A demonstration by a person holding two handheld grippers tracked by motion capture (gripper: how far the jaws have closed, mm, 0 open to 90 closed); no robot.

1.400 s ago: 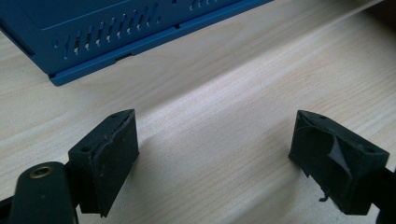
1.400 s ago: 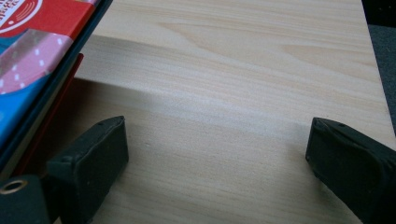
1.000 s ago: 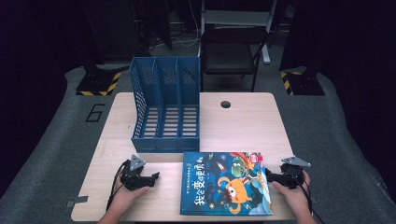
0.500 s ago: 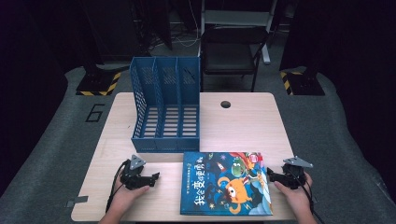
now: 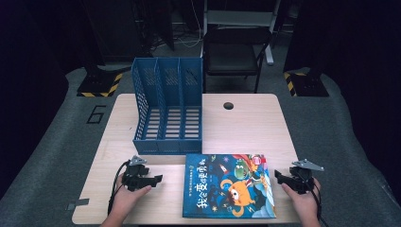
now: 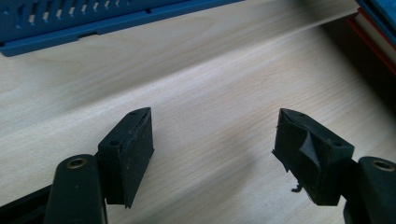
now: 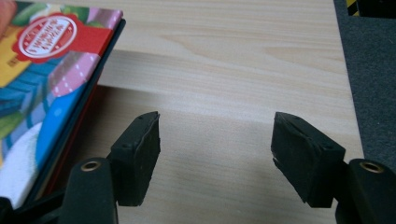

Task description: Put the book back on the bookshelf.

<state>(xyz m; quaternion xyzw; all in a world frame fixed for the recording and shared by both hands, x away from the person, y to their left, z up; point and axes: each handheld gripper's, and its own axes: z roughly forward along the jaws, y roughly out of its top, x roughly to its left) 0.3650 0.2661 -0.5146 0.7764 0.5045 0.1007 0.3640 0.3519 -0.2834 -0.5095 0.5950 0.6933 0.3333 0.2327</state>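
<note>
Pale wood table (image 5: 246,123) in dark room: picture book (image 5: 229,185) flat at 6 o'clock below blue file rack (image 5: 166,111), left gripper (image 5: 158,178) at 9 and right gripper (image 5: 276,175) at 3, jaws spread but just closing on nothing; risk: pads skid off the thin cover edge.

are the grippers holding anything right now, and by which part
Nothing is held. The left gripper and right gripper have just been closing, but only bare table lies between their jaws. The picture book lies untouched between them.
</note>
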